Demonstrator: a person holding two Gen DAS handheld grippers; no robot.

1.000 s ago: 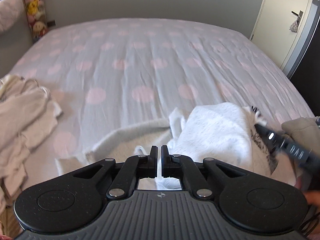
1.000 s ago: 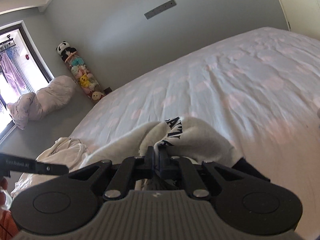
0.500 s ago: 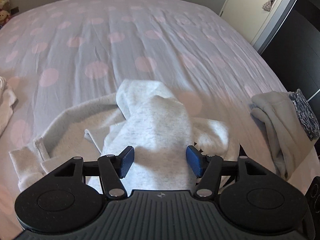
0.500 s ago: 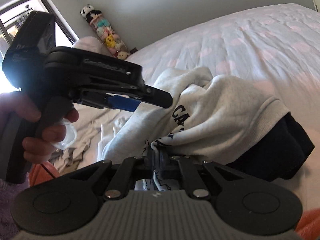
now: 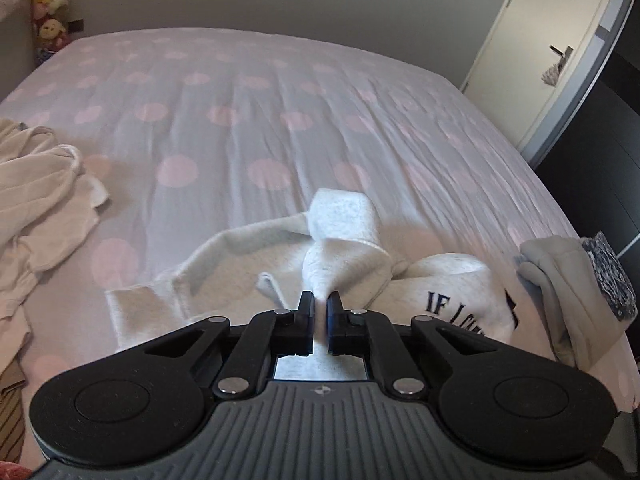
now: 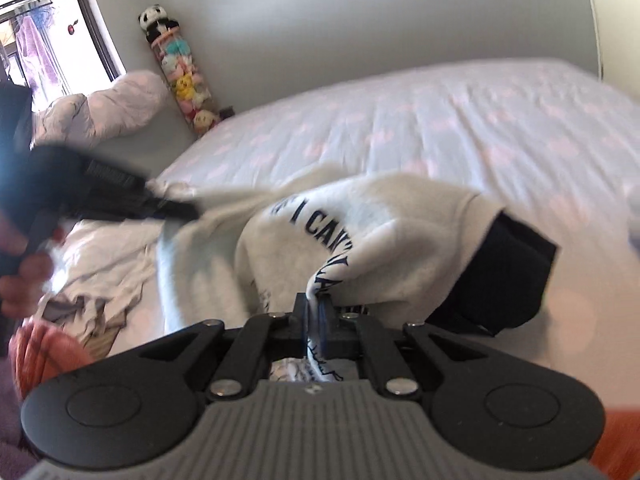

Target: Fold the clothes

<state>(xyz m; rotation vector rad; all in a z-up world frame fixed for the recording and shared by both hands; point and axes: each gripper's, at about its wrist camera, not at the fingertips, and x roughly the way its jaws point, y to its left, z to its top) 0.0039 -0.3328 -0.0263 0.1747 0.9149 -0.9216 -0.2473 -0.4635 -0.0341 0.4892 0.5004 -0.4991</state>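
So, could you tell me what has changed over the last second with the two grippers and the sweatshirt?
The left gripper let go of the sweatshirt, opened wide over it, then its jaws have just closed on a raised fold nearer the middle. The right gripper stayed clamped on the lettered part. The cream clothes and folded pile stayed put.

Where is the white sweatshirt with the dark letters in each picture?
Left wrist view: the white sweatshirt lies low in the middle on the bed, pinched by the left hand-held gripper, its letters at lower right.
Right wrist view: it fills the middle, letters curving down to the right hand-held gripper, which is shut on it.
Shared landmark: the column of stuffed toys in the far corner, top left in both views.
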